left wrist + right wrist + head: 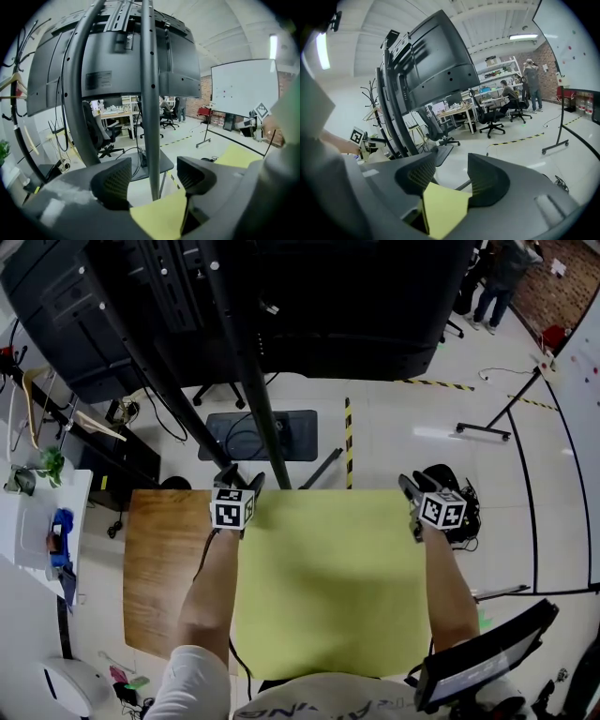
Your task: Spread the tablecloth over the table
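Left gripper (241, 476) and right gripper (415, 484) gape, blocking my view of the tablecloth (328, 587) at both far corners; wooden counter (159, 568) shows leftward, pale floor (394, 437) beyond.

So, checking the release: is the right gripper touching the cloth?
Cannot tell. Right gripper view: the right gripper has jaws apart, cloth corner between them, its edges meeting both pads, no clear gap.
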`<state>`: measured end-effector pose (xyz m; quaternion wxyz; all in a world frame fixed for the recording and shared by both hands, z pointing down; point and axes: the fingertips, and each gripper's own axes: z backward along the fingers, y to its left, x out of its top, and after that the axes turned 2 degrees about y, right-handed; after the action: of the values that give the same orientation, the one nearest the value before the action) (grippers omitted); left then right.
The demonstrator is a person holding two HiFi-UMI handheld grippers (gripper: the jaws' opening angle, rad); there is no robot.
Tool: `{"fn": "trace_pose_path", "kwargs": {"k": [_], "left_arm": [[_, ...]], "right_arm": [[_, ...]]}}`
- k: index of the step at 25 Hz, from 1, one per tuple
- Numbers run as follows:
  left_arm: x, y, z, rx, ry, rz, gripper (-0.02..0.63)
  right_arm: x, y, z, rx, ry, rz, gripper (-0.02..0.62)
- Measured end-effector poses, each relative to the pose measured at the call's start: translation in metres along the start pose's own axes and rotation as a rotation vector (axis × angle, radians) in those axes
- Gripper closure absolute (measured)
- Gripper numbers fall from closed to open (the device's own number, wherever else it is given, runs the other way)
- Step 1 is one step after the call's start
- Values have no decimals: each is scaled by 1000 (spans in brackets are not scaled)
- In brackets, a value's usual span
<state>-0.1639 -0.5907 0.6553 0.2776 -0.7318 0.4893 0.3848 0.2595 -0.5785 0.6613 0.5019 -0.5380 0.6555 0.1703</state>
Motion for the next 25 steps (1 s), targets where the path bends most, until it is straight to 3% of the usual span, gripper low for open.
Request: {"fn": "trace_pose_path", "kwargs": {"k": [5,8,12,18,25], "left_arm": [[12,-4,11,7,-36,-14,317],[27,-11,27,6,-78,-31,426],[50,-19,52,18,-133,-53,592],[75,-30,91,6,-190,-54,598],[76,-51,141,-11,-241,-34,598]], "right_arm": [[10,12,9,8,-36,31,391],[26,24,21,12,-66,74,407],[57,46,45,14,-144,147,576],[96,91,87,76,-259,195,588],[98,128,140,104,-301,234,588]]}}
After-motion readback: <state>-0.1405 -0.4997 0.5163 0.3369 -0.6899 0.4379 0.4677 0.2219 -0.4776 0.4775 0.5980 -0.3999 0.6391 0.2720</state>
